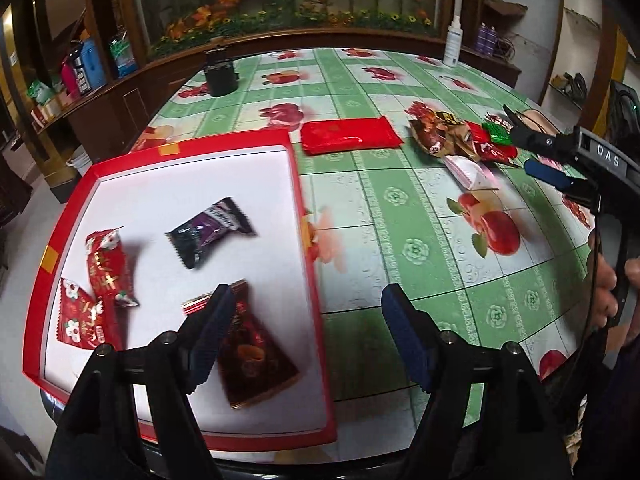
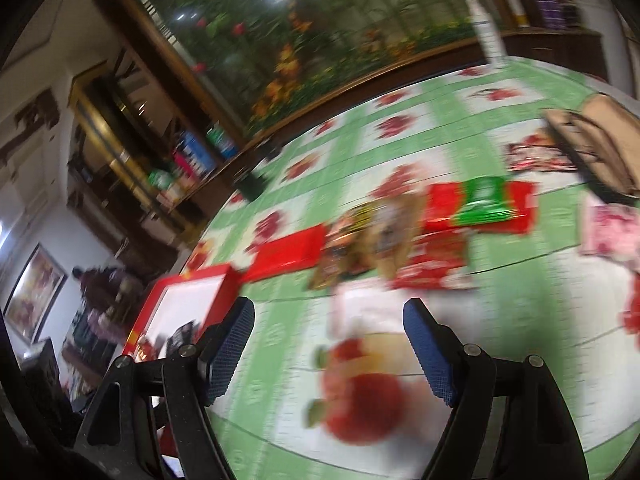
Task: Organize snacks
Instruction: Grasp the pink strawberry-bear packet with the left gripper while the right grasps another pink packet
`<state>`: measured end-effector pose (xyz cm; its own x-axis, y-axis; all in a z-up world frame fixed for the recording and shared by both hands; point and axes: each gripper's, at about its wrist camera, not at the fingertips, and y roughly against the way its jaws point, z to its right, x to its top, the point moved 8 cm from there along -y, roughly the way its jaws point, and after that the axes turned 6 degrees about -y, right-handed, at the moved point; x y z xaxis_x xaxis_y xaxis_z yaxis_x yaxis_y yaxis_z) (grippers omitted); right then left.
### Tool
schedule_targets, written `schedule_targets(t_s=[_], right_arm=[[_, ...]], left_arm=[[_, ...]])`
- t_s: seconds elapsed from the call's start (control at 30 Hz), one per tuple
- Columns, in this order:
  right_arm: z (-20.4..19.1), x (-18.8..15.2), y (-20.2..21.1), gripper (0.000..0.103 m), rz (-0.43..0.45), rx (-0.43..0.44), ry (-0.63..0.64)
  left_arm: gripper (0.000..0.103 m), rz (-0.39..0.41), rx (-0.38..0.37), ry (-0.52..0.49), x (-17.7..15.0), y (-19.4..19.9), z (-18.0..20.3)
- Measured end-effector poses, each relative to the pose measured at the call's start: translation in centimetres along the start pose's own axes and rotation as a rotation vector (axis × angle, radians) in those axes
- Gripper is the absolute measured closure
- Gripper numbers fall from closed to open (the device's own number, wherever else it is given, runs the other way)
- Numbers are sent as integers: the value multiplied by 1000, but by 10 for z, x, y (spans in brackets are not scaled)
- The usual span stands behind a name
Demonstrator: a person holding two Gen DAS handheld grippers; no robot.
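A red tray point(image 1: 296, 200) with a white floor lies at the left of the table. It holds a black-and-purple packet point(image 1: 210, 232), two red packets point(image 1: 110, 268) and a dark red packet point(image 1: 252, 356). My left gripper point(image 1: 308, 332) hangs open over the tray's right rim, and its left finger point(image 1: 212, 328) hides part of the dark red packet. A flat red packet point(image 1: 350, 134) and a pile of mixed snacks point(image 1: 452, 132) lie on the cloth further right. My right gripper point(image 1: 524, 148) is open beside that pile. In the blurred right wrist view the right gripper point(image 2: 330, 340) is empty, short of the pile point(image 2: 400, 232).
A black pot point(image 1: 219, 74) and a white bottle point(image 1: 452, 42) stand at the table's far edge, before a wooden cabinet with flowers. A tan handbag point(image 2: 600, 148) and a pink packet point(image 2: 612, 232) sit at the right. A hand point(image 1: 604, 280) grips the right gripper's handle.
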<state>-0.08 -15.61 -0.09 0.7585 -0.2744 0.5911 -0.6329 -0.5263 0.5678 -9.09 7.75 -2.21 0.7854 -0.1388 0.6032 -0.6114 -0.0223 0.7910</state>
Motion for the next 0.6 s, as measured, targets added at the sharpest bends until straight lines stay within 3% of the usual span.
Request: schedule_targets(t_s=[0.43, 0.6], right_arm=[[121, 65, 73, 23, 229, -206, -160], [162, 78, 80, 22, 216, -254, -236]], left_arm=[[28, -45, -61, -135, 10, -10, 58], [28, -20, -95, -179, 33, -15, 84]])
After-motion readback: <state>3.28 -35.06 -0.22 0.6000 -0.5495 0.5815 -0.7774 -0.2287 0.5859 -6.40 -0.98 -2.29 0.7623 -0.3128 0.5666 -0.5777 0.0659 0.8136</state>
